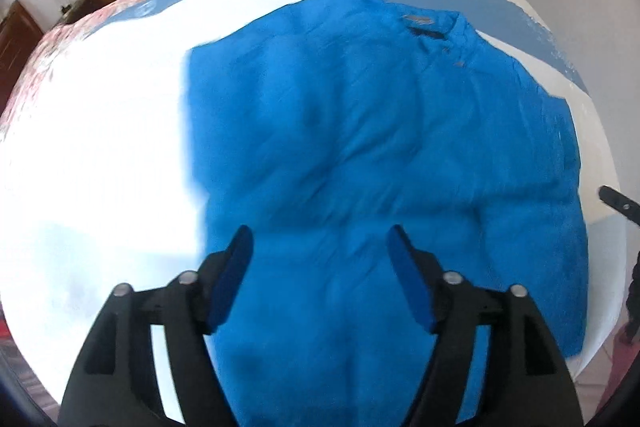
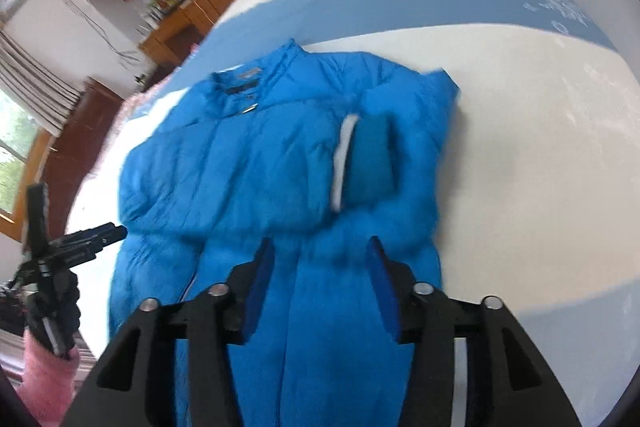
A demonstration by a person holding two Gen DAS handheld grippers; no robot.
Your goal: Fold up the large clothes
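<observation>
We see the bright blue quilted puffer jacket (image 1: 360, 155) spread on the white bed with a blue band (image 1: 100, 147). Our left gripper (image 1: 320, 247) and right gripper (image 2: 320, 259) hover above its lower half, fingers apart, nothing between them.

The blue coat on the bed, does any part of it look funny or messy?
Mostly tidy. The blue coat lies flat on the bed, collar away from the cameras. One sleeve is folded across the front, its white lining showing, and the fabric bunches below it. Nothing looks torn.
</observation>
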